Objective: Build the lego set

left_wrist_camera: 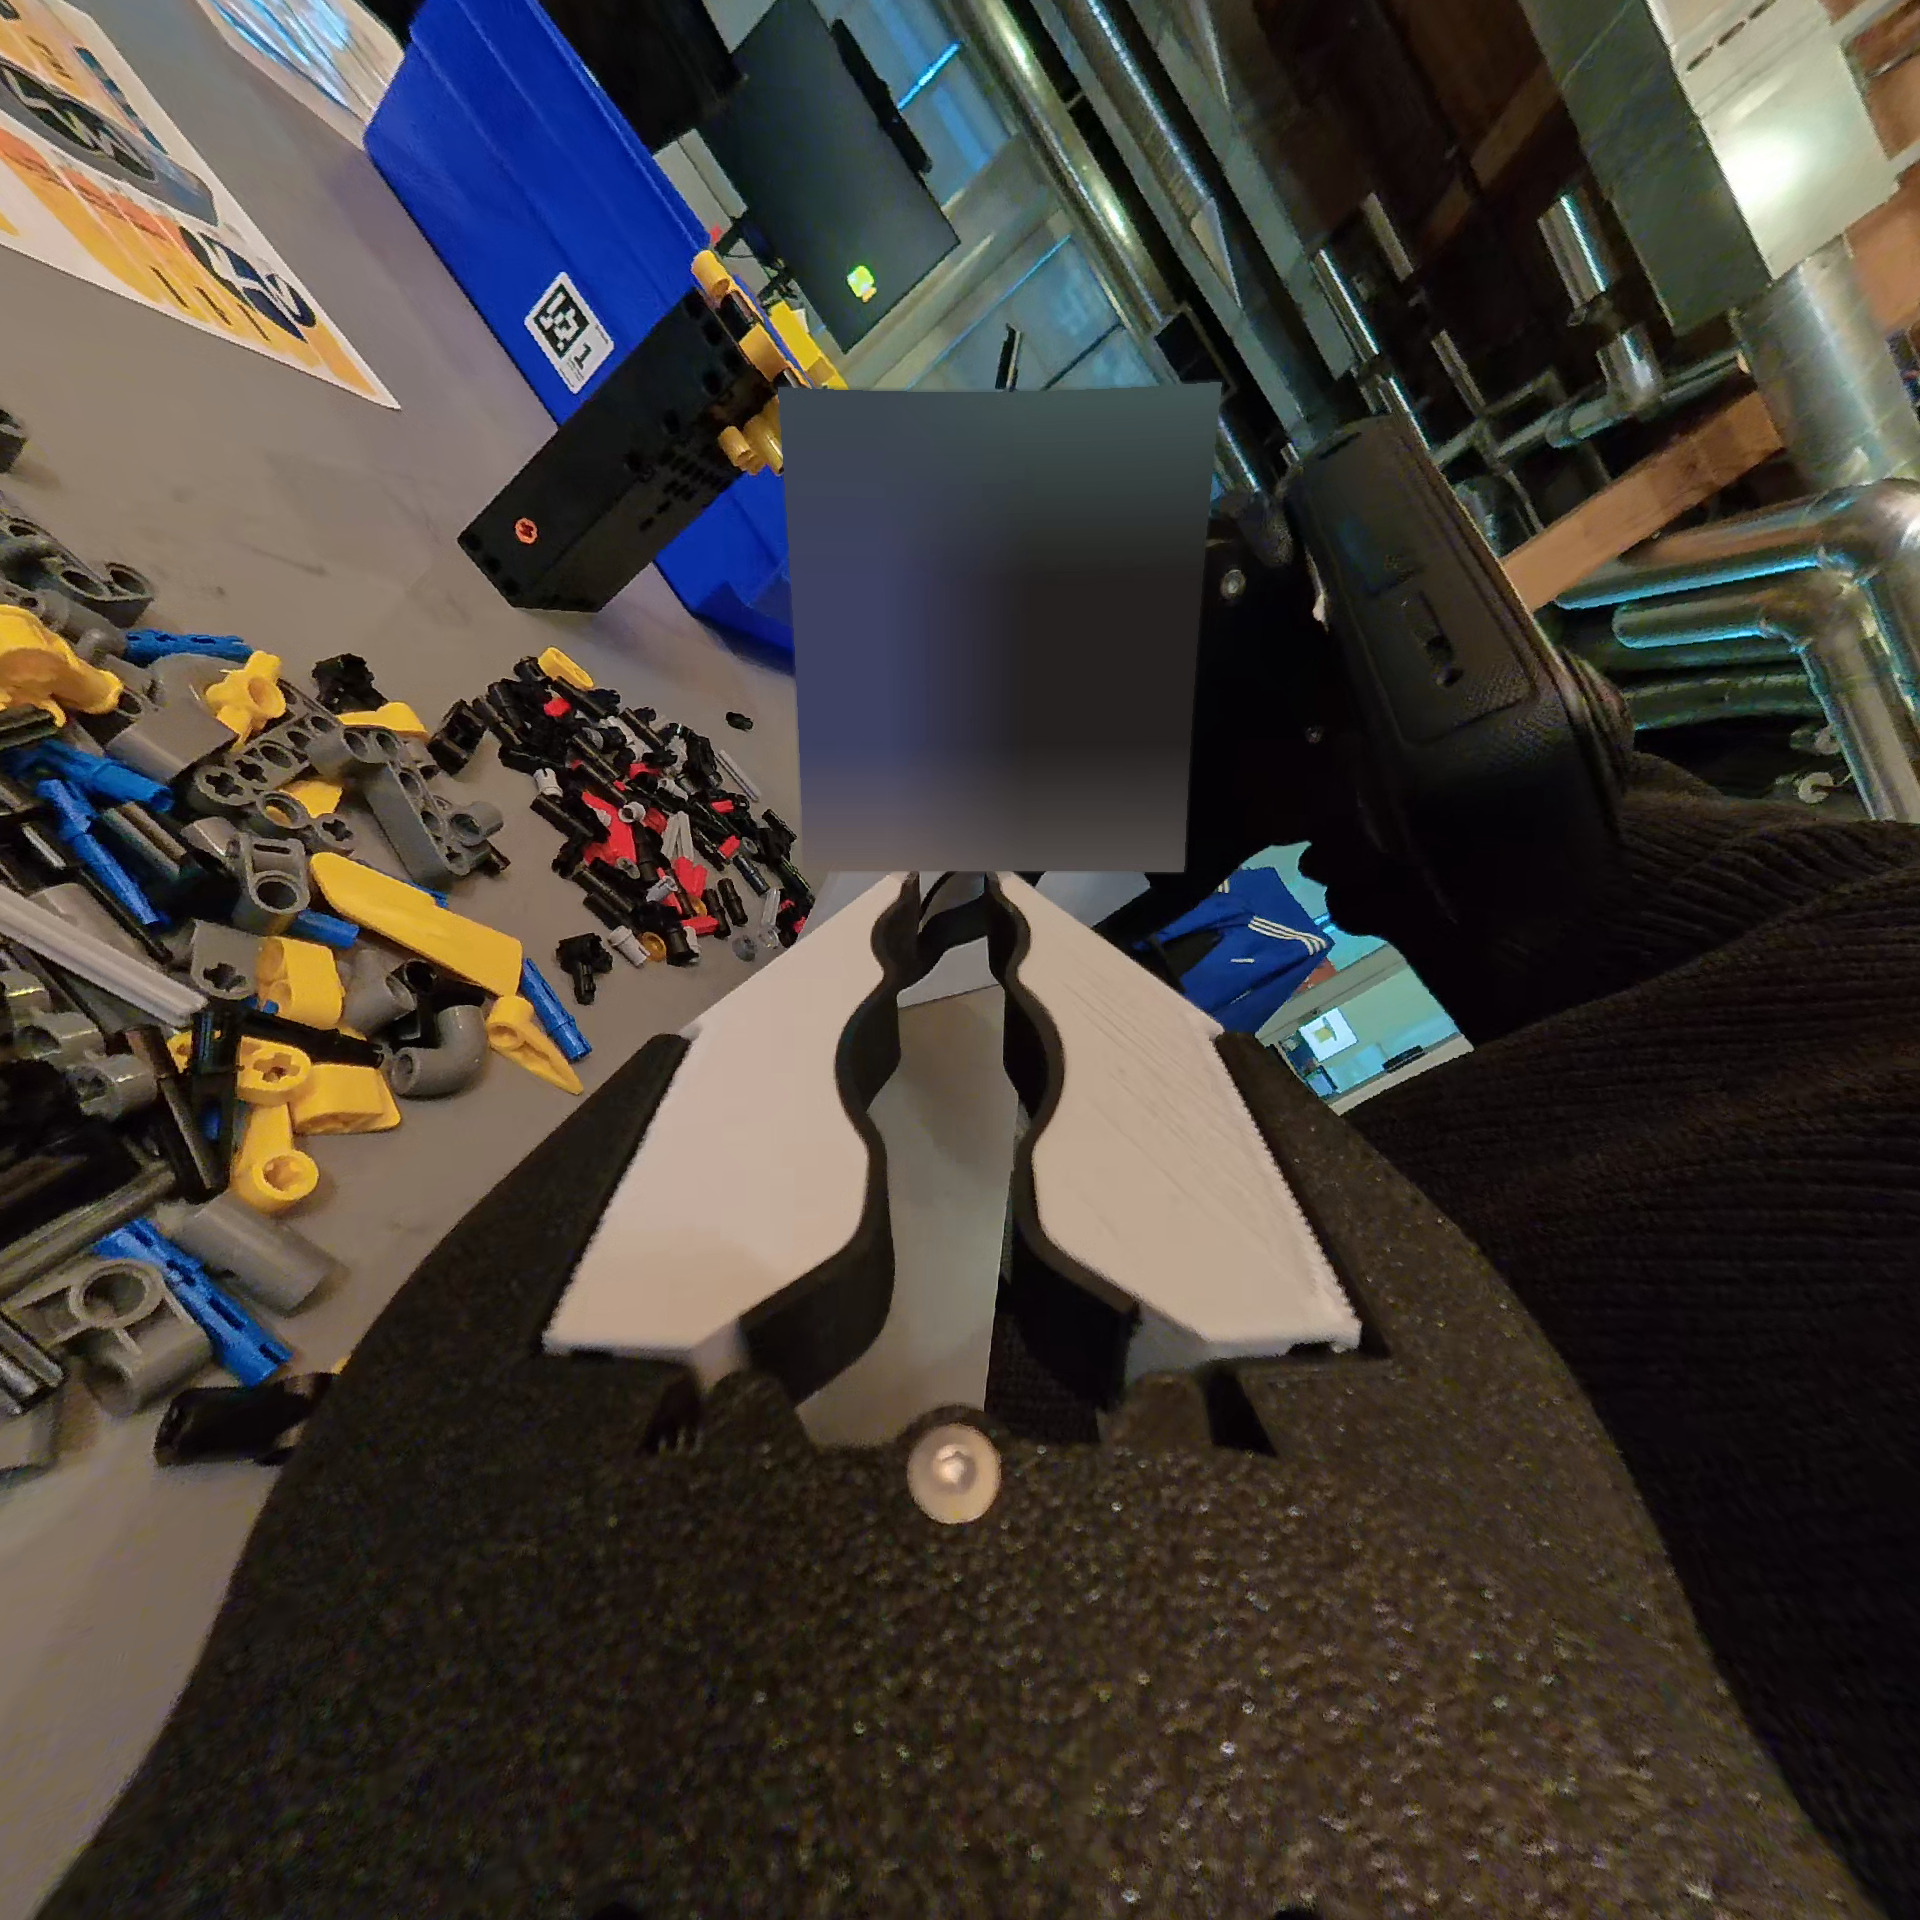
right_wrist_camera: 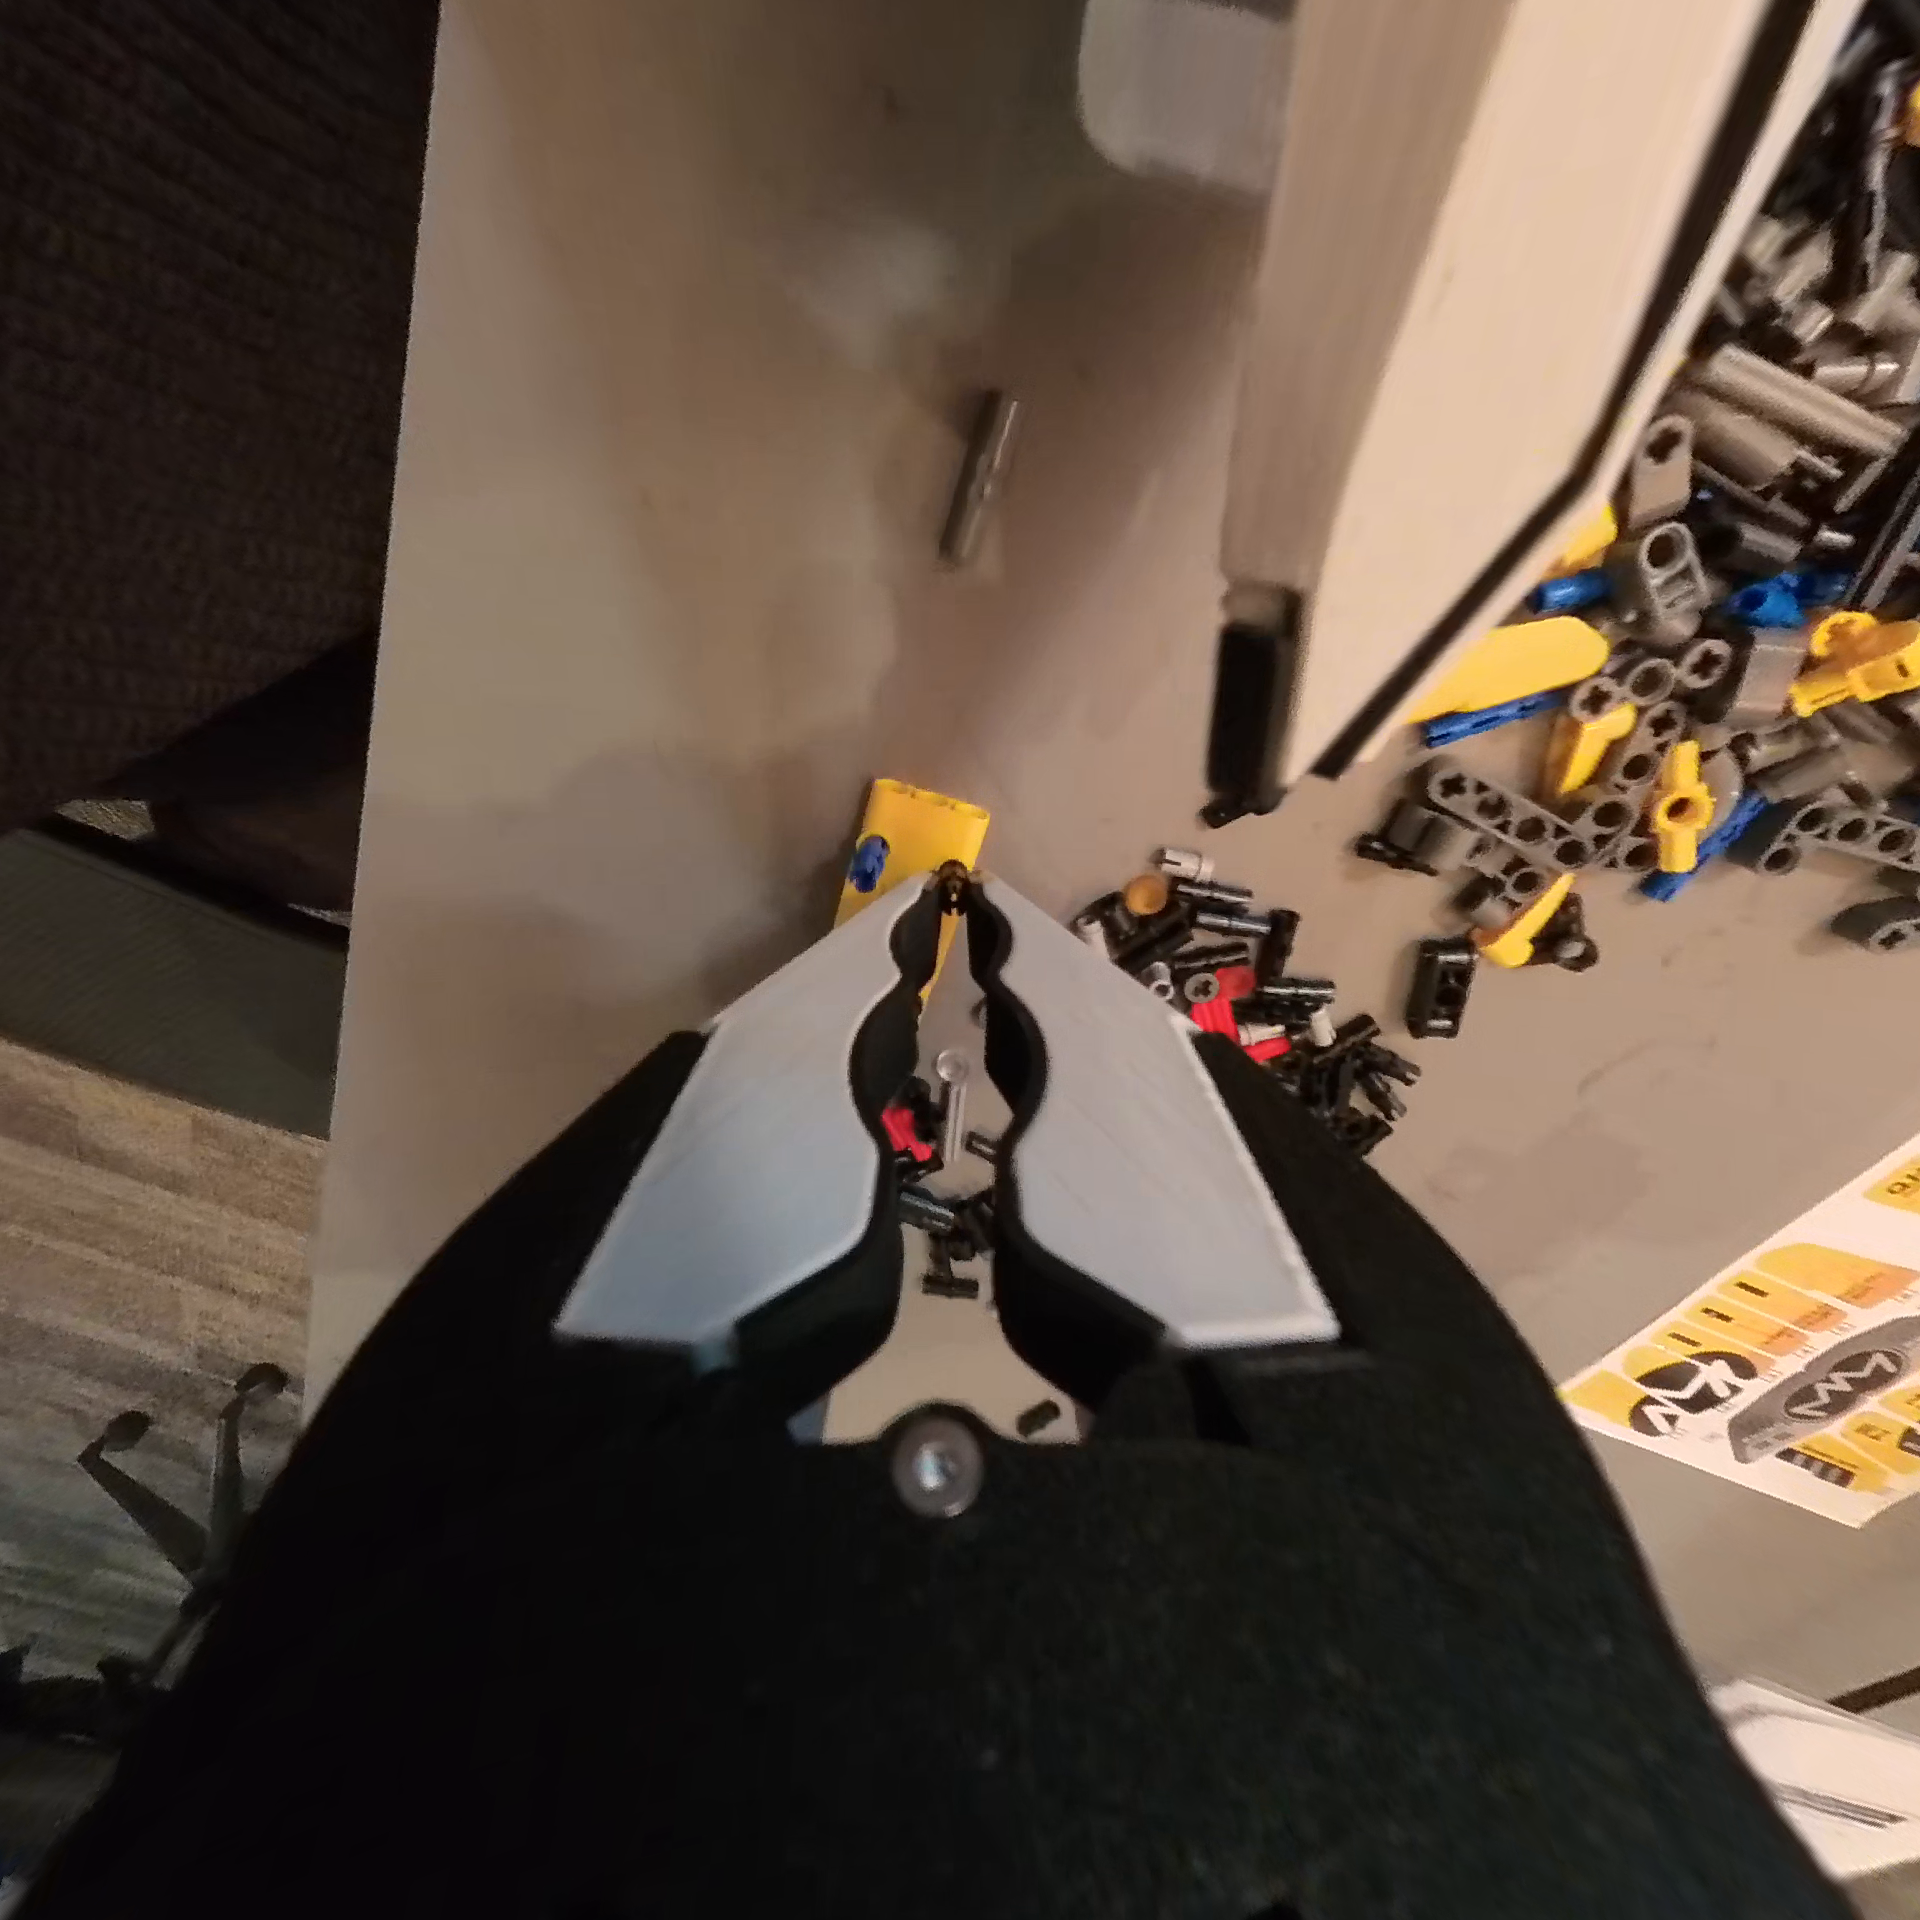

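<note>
**Small pin pinched at the tips of the right tongs**

Pin (right_wrist_camera: 952,902), tiny and dark with a tan end, sits clamped in the right tongs (right_wrist_camera: 952,914) above the grey desk (right_wrist_camera: 665,582), over a yellow panel (right_wrist_camera: 920,831). So slight a grip could let it twist free and drop among the loose black pins (right_wrist_camera: 1262,997). Left tongs (left_wrist_camera: 951,894) are nearly closed, seemingly empty. A printed sheet (right_wrist_camera: 1756,1382) carries writing.

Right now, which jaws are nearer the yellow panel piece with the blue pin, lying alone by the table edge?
Right. The right gripper hovers at the yellow panel piece, tips overlapping its near end, pinching a tiny dark-yellow part. The left gripper points up and away from the table; the panel isn't in its view.
</note>
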`<move>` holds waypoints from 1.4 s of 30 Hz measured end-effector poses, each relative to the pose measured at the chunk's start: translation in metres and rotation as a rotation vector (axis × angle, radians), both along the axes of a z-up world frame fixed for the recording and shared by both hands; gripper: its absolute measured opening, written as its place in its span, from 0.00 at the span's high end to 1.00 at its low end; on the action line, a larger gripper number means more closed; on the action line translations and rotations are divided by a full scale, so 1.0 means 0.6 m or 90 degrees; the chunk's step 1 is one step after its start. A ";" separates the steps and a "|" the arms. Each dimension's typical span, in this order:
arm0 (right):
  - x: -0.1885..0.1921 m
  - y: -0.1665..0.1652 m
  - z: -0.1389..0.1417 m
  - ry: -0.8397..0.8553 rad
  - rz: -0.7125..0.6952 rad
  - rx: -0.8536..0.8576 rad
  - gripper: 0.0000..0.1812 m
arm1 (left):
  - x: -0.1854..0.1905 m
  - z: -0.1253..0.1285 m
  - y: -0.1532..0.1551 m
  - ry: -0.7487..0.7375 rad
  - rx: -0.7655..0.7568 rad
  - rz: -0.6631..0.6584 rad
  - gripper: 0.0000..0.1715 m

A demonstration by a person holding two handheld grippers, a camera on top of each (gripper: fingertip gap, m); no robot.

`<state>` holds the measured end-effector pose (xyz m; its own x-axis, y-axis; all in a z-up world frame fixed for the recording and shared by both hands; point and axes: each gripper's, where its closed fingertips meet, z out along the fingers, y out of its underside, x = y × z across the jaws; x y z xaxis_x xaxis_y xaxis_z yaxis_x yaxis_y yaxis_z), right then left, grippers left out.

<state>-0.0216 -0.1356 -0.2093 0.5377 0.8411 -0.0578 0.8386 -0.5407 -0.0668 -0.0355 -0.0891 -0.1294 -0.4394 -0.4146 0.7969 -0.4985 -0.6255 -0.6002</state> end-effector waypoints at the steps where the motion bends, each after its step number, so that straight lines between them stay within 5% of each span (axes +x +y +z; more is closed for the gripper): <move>1: 0.000 0.000 0.000 -0.003 0.001 -0.001 0.98 | 0.000 0.000 0.000 0.000 -0.001 0.000 0.93; 16: -0.008 -0.003 -0.011 -0.020 0.023 -0.016 0.98 | -0.001 0.003 0.004 -0.003 -0.017 0.000 0.93; 25: -0.007 0.004 -0.001 0.055 -0.054 0.040 0.93 | -0.001 0.004 0.007 -0.003 -0.030 0.000 0.93; 30: 0.012 0.025 0.052 0.159 -0.208 0.183 0.89 | -0.001 0.004 0.006 -0.003 -0.027 0.001 0.93; 34: 0.086 0.024 0.114 0.228 -0.437 0.411 0.78 | -0.001 0.003 0.006 -0.003 -0.023 0.005 0.93; 38: 0.228 -0.080 0.129 0.153 -0.728 0.616 0.75 | 0.000 0.001 0.004 -0.004 -0.008 0.009 0.93; 42: 0.318 -0.199 0.082 0.047 -0.919 0.642 0.69 | 0.002 -0.003 -0.003 -0.001 0.019 0.008 0.93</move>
<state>0.1691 -0.2548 -0.1604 0.8373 -0.5409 0.0800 -0.2492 -0.5077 -0.8247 -0.0343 -0.0908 -0.1314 -0.4352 -0.4440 0.7832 -0.4899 -0.6130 -0.6198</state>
